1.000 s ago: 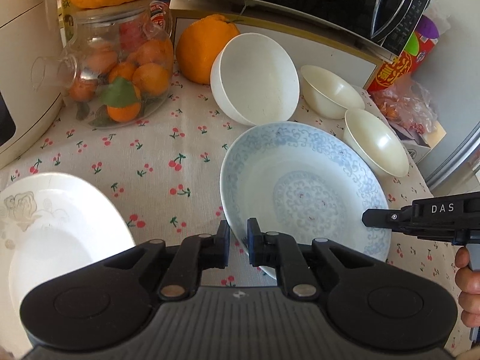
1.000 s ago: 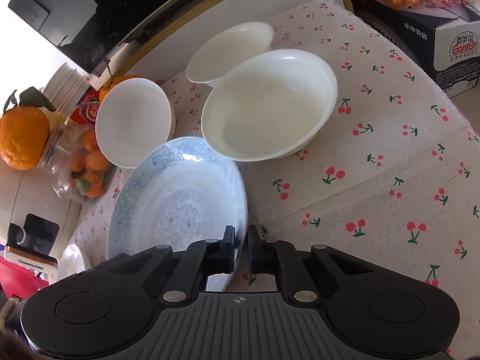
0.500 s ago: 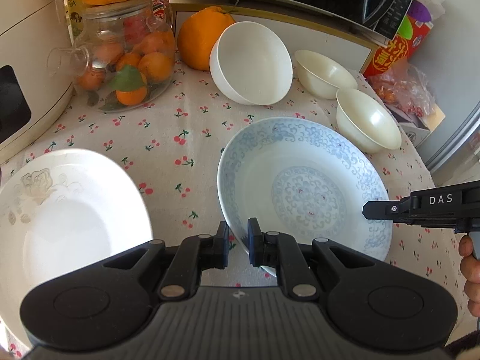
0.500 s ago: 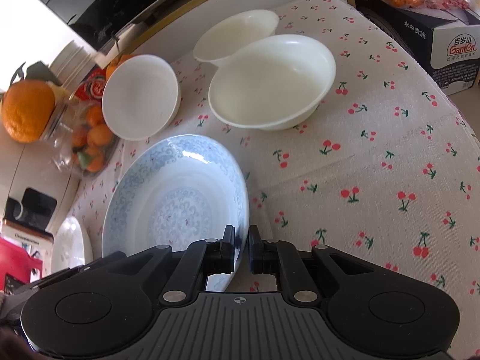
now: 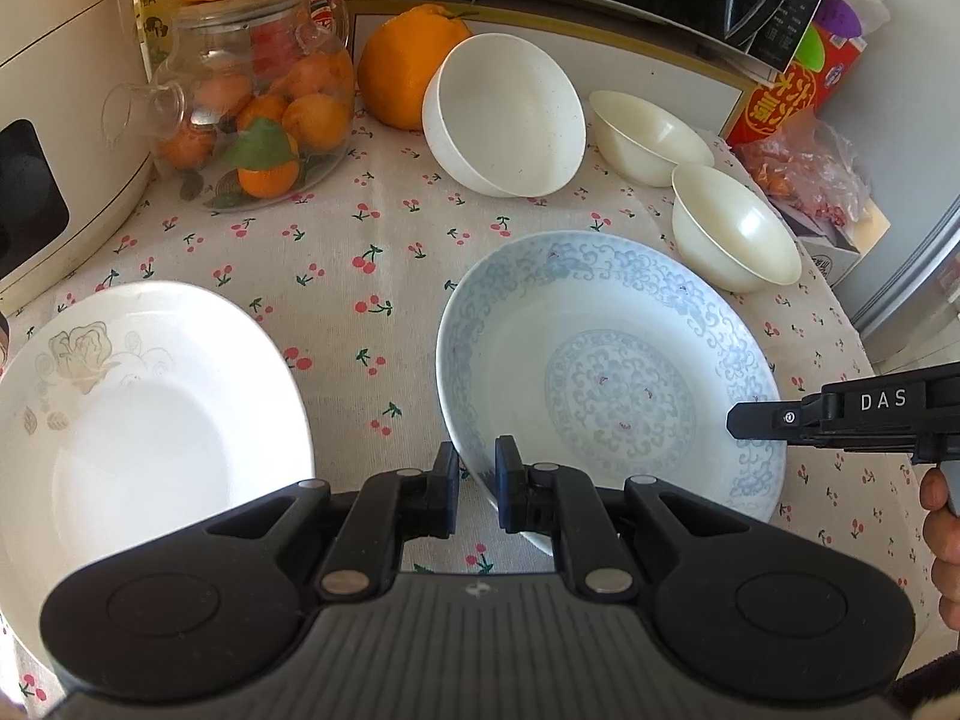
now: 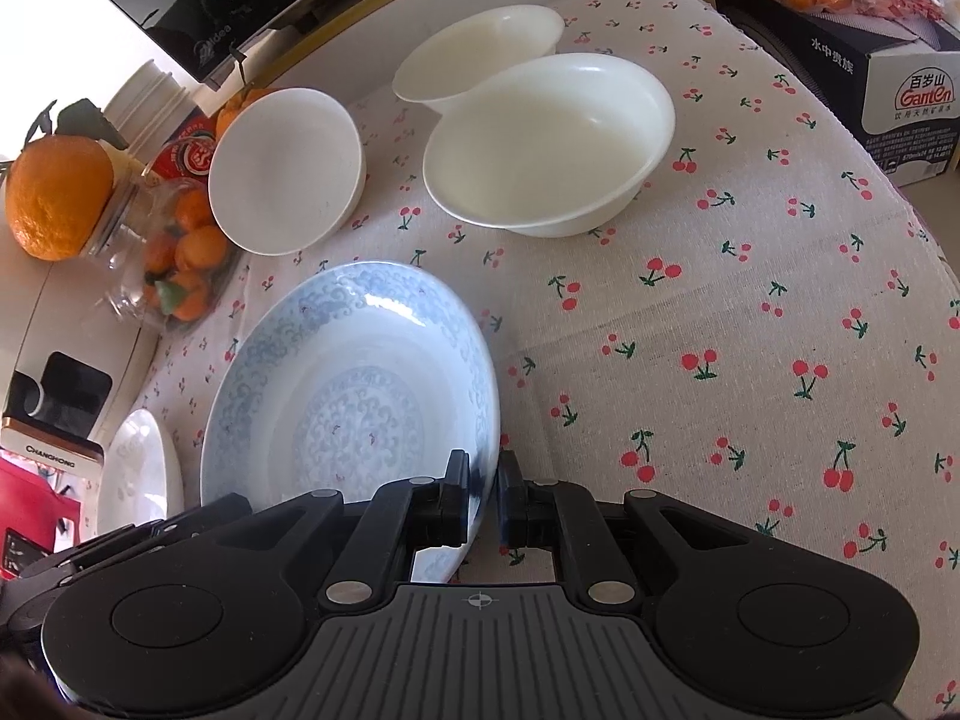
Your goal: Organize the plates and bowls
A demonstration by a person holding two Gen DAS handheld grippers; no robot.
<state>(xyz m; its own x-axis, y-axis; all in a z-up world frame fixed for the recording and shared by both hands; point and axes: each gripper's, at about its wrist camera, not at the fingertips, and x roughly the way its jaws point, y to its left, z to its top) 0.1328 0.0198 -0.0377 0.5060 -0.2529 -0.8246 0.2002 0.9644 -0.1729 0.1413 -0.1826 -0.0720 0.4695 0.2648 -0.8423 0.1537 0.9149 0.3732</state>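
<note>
gripping the blue-patterned plate from both sides, so the sort looks barely started. judging by the layout, nothing is stacked yet: every dish sits apart on the cherry-print tabletop.

status of pieces:
- white rose-print plate lies left of the left fingers, well apart from the blue one. likely stack target, that's a guess.
- white deep bowl tipped on its side, far ahead of the fingers, just beside a large orange.
- two cream bowls ahead and to the right, rims close; in the right wrist view the nearer one overlaps the farther, can't tell if they touch.
- glass jar of small oranges ahead-left, not part of the job.

fingers:
- left gripper: narrow, pinched on the plate's near rim, rim running between the pads.
- right gripper: also narrow, clamped on the opposite rim; its tip shows in the left view over the plate's right edge, a hand behind it.

plate looks tilted, near-left edge raised off the cloth; can't confirm it's fully clear.

left to do: seat this plate with the other, then nest three bowls.
</note>
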